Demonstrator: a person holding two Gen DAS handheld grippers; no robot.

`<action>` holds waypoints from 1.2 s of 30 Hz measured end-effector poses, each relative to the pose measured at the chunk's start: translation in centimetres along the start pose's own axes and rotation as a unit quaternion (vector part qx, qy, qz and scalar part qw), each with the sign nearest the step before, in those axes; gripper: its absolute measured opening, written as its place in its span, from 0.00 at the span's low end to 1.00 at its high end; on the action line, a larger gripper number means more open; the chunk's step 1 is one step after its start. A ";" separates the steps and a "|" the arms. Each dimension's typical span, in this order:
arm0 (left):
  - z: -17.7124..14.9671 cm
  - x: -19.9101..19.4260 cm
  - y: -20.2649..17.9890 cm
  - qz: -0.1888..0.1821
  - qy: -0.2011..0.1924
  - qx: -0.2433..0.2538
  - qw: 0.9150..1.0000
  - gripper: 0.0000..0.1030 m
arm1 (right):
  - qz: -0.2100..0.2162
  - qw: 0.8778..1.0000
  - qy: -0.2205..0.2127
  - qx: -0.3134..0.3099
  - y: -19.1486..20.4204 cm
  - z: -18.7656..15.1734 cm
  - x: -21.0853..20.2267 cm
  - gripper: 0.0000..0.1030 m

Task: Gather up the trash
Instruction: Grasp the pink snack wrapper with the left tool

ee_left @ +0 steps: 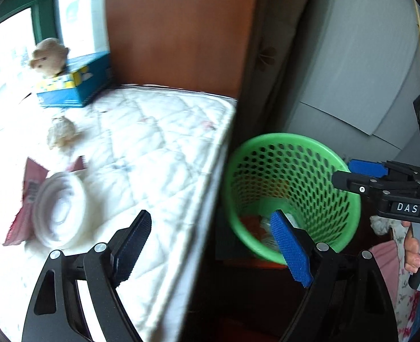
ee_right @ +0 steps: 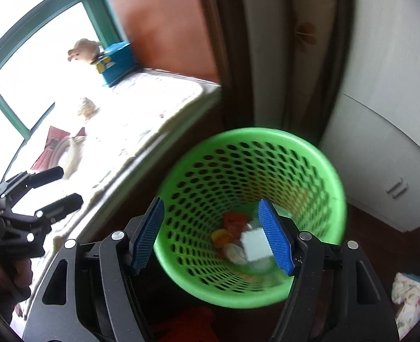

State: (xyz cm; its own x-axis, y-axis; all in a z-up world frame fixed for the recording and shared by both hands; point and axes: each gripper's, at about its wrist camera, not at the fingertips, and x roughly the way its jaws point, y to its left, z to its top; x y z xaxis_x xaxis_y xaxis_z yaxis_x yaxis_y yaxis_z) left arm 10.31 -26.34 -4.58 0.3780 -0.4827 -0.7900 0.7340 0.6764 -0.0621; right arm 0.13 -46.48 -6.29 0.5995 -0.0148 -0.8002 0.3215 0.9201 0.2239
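Hovering released and empty, the left tongs point(ee_left: 212, 245) straddle the mattress point(ee_left: 158, 148) edge; the white plastic cup point(ee_left: 61, 208), lying tipped on a red wrapper point(ee_left: 31, 182), sits farther onto the mattress, nearer them than the right tongs point(ee_right: 212, 235), released and empty over the green basket point(ee_right: 318, 156).

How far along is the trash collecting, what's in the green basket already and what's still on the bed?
Partly done. The green basket already holds scraps: a white block and red and yellow bits. Nothing is in hand: the right claw stands open over the basket, and the left claw is open and empty. Left on the mattress: a white container, a red wrapper and a crumpled wad.
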 end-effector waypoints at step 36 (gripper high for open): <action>-3.4 -0.5 22.4 0.145 0.024 -0.111 0.983 0.14 | 0.132 0.977 0.049 -0.157 21.8 6.3 9.1 0.72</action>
State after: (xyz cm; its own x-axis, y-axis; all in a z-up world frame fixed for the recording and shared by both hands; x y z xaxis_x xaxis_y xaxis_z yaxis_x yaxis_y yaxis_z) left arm 24.63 -9.07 -7.59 0.5218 -0.2284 -0.8219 0.4565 0.8887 0.0428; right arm 17.22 -29.03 -5.19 0.5525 0.2627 -0.7910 -0.0853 0.9619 0.2599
